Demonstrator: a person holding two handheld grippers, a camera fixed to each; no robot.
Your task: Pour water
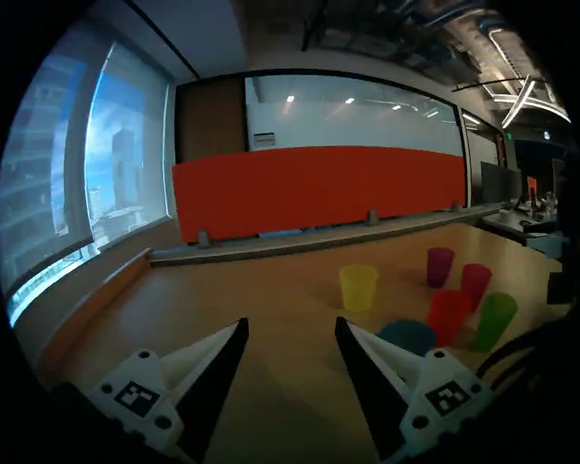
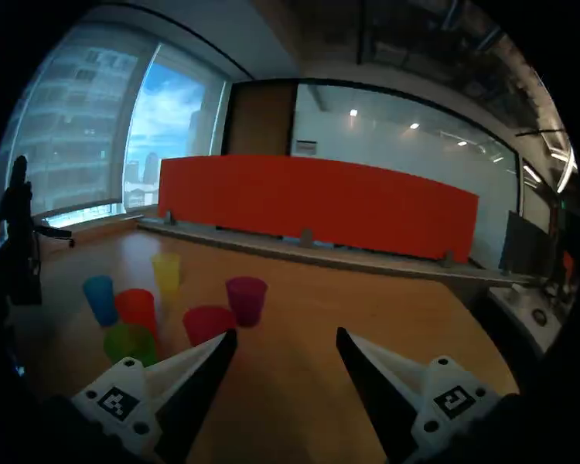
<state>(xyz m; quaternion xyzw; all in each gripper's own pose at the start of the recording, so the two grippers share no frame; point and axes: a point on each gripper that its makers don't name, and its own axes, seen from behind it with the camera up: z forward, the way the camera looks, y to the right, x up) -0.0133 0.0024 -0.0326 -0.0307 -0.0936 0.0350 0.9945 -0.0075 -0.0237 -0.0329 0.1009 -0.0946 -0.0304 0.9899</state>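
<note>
Several plastic cups stand upright on the wooden table point(image 1: 290, 286). In the left gripper view they are to the right: a yellow cup point(image 1: 358, 287), a purple cup point(image 1: 439, 266), a pink cup point(image 1: 475, 284), a red cup point(image 1: 448, 316), a green cup point(image 1: 495, 320) and a blue cup point(image 1: 407, 337). My left gripper point(image 1: 291, 326) is open and holds nothing, with the blue cup just beyond its right finger. In the right gripper view the cups are to the left: blue point(image 2: 100, 299), red point(image 2: 136, 310), green point(image 2: 130, 343), yellow point(image 2: 166, 271), pink point(image 2: 207, 324), purple point(image 2: 246, 300). My right gripper point(image 2: 285, 336) is open and holds nothing.
A long red partition point(image 1: 317, 189) runs along the table's far edge. Large windows point(image 1: 73, 185) are at the left. Dark equipment point(image 2: 15, 232) stands at the left of the right gripper view. Desks with monitors point(image 2: 526, 247) sit at the far right.
</note>
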